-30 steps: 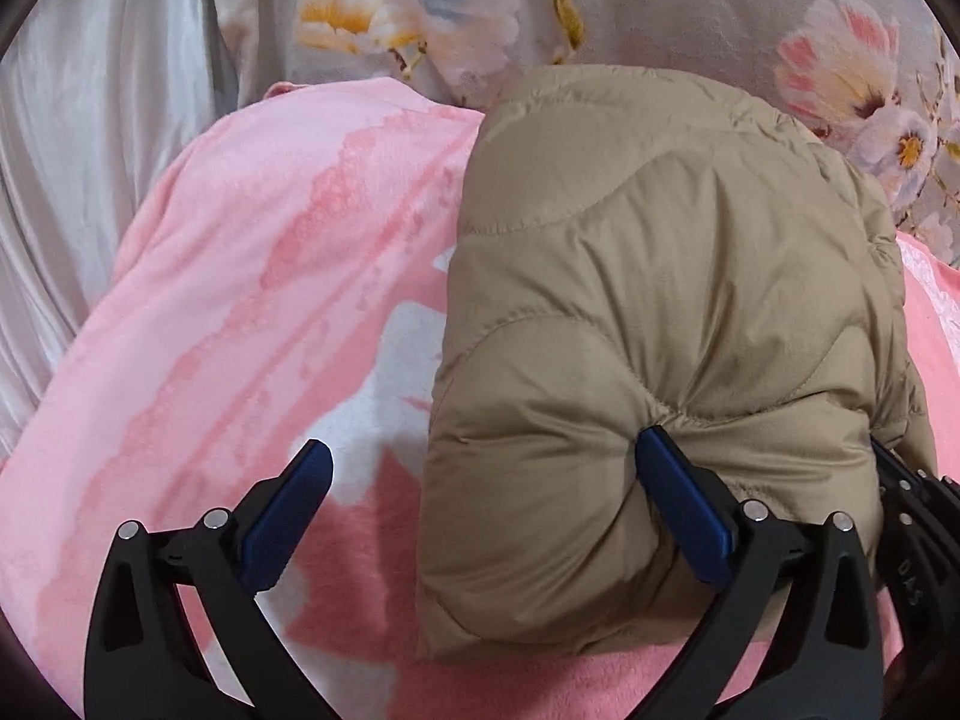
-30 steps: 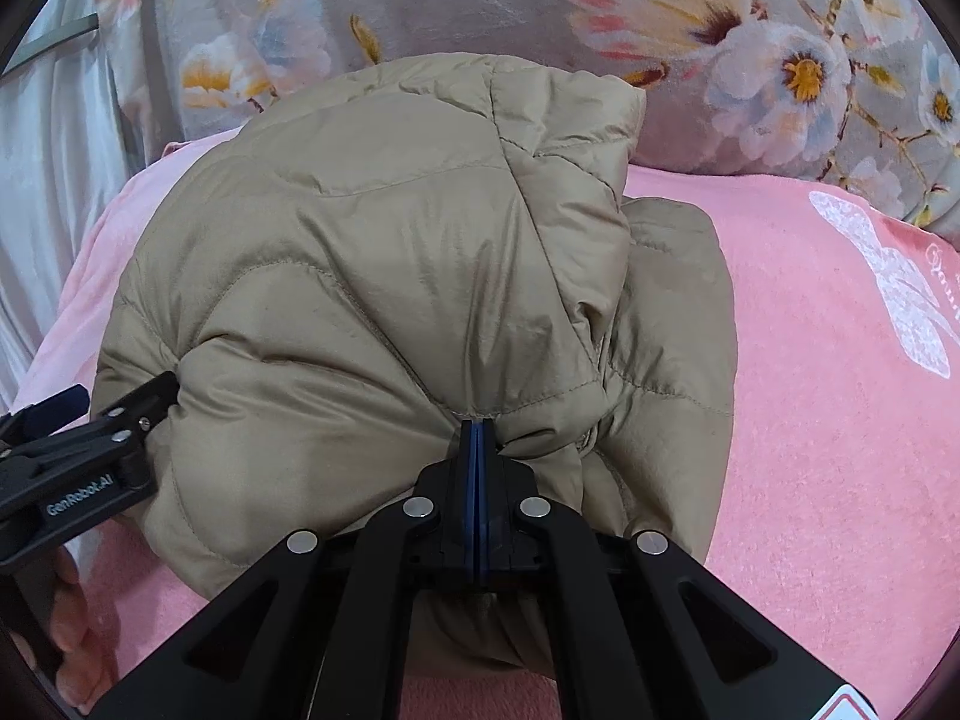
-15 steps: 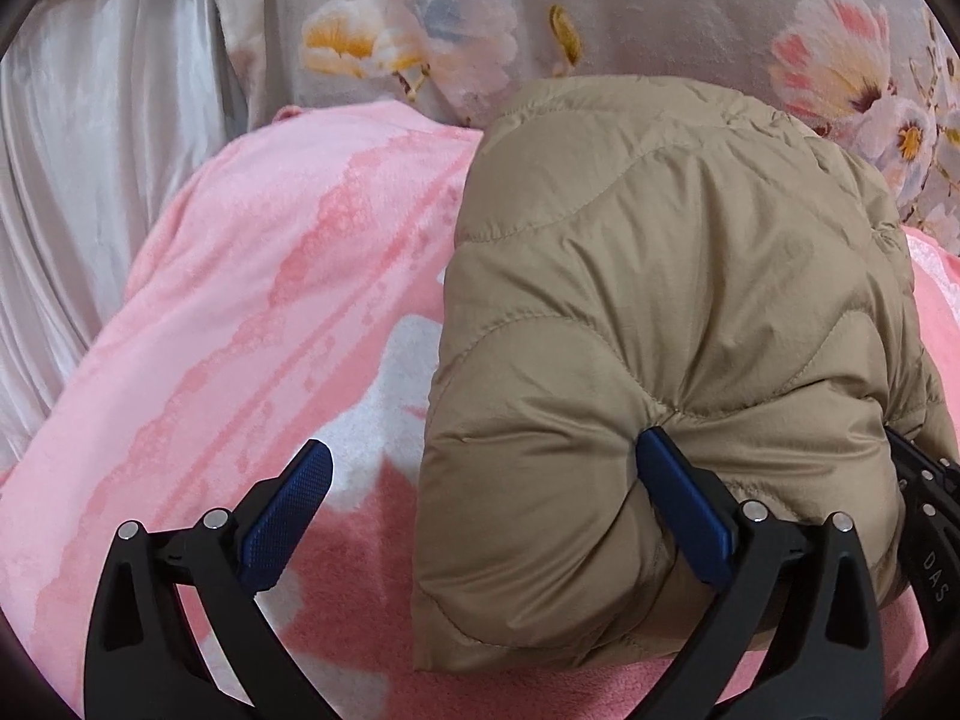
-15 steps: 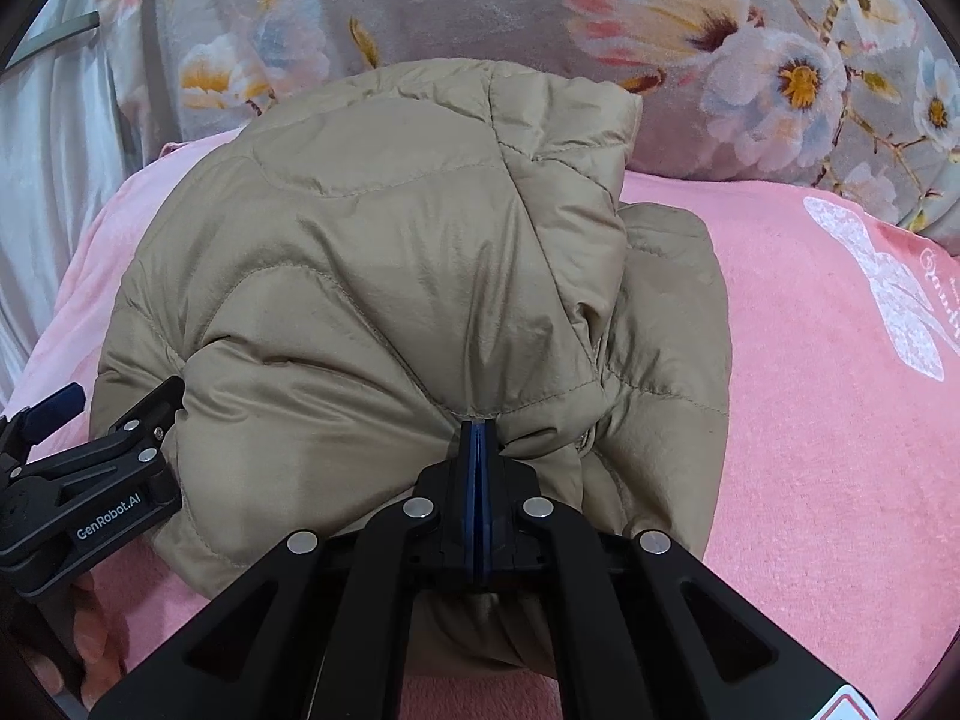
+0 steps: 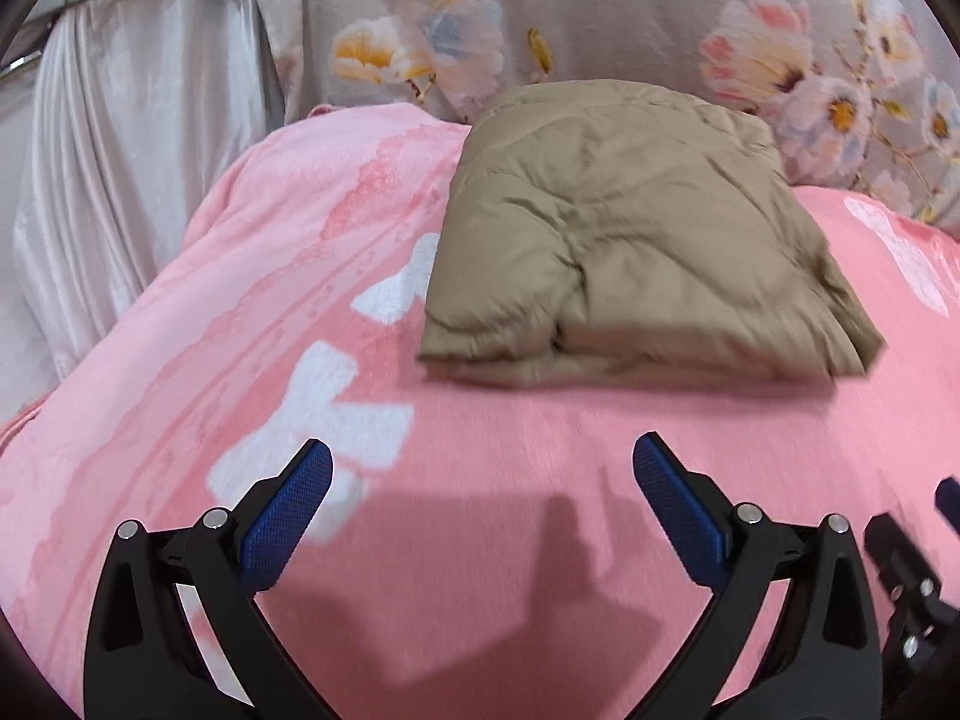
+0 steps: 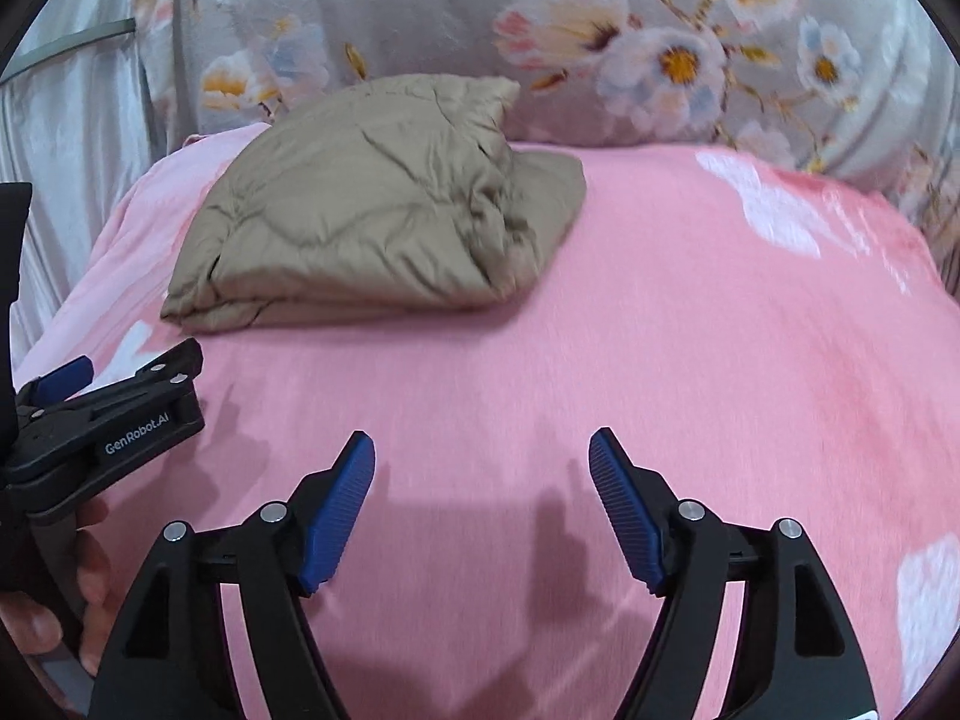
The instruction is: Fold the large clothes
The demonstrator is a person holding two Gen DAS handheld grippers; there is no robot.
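A tan quilted puffer jacket (image 5: 636, 240) lies folded into a compact bundle on the pink blanket (image 5: 480, 540), at the far side against the floral cushion. It also shows in the right wrist view (image 6: 372, 210). My left gripper (image 5: 480, 468) is open and empty, well back from the jacket's near edge. My right gripper (image 6: 483, 456) is open and empty, also back from the jacket and to its right. The left gripper's body shows at the left edge of the right wrist view (image 6: 108, 426).
A grey floral cushion (image 6: 660, 48) stands behind the jacket. A silvery satin sheet (image 5: 120, 150) hangs at the left. The pink blanket with white patches (image 6: 720, 360) spreads to the right and toward me.
The right gripper has let go of the jacket and opened. Both grippers have pulled back toward me, and the jacket now lies flat and settled on the blanket.
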